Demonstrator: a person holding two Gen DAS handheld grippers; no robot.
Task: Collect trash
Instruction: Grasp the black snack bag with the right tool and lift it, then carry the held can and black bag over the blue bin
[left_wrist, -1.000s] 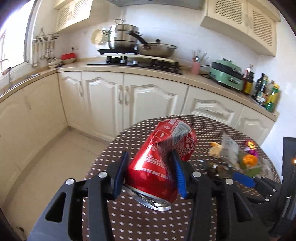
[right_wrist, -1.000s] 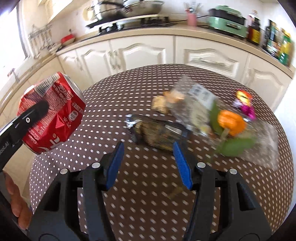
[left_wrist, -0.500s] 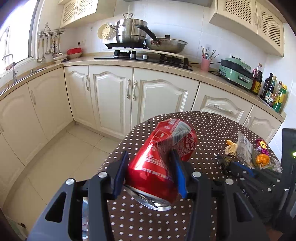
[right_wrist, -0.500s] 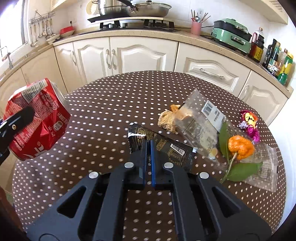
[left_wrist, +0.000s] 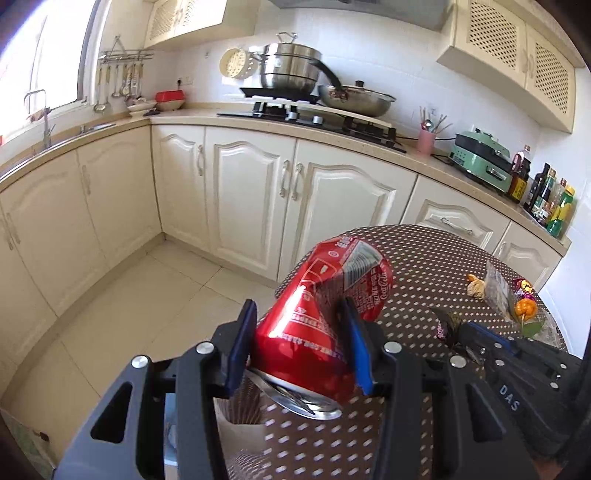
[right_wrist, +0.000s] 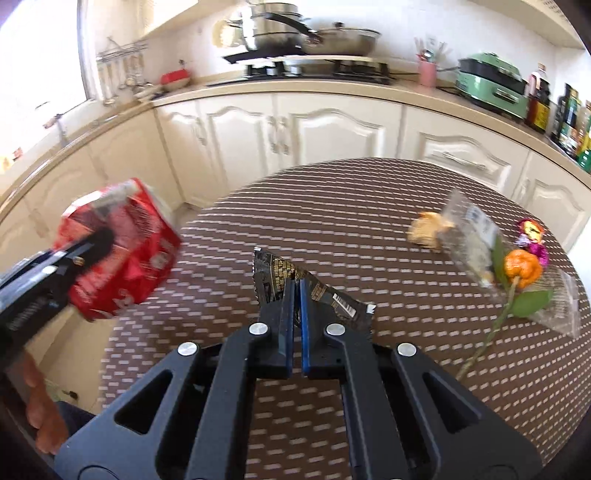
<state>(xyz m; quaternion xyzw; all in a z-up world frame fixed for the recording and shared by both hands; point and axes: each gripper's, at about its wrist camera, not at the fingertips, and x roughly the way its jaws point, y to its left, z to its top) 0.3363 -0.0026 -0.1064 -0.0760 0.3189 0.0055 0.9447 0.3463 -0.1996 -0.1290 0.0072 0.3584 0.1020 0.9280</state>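
My left gripper (left_wrist: 301, 328) is shut on a crushed red soda can (left_wrist: 325, 314) and holds it in the air at the left edge of the round dotted table (left_wrist: 424, 266). The can also shows blurred in the right wrist view (right_wrist: 118, 258). My right gripper (right_wrist: 294, 295) is shut on a black snack wrapper (right_wrist: 325, 291), lifted off the table (right_wrist: 332, 206). A clear plastic bag (right_wrist: 472, 236), a crumpled tan scrap (right_wrist: 424, 229), an orange with leaf and stem (right_wrist: 521, 266) and a pink-yellow candy wrapper (right_wrist: 532, 232) lie at the table's right.
Cream cabinets (left_wrist: 251, 192) and a counter with stove, pots (left_wrist: 291, 70), a green appliance (left_wrist: 484, 158) and bottles (left_wrist: 550, 203) run behind the table. Tiled floor (left_wrist: 129, 314) lies to the left. A pale object shows low under my left gripper (left_wrist: 170, 443).
My right gripper closed on the black wrapper and lifted it off the table. My left gripper carried the can leftward past the table's edge, over the floor.
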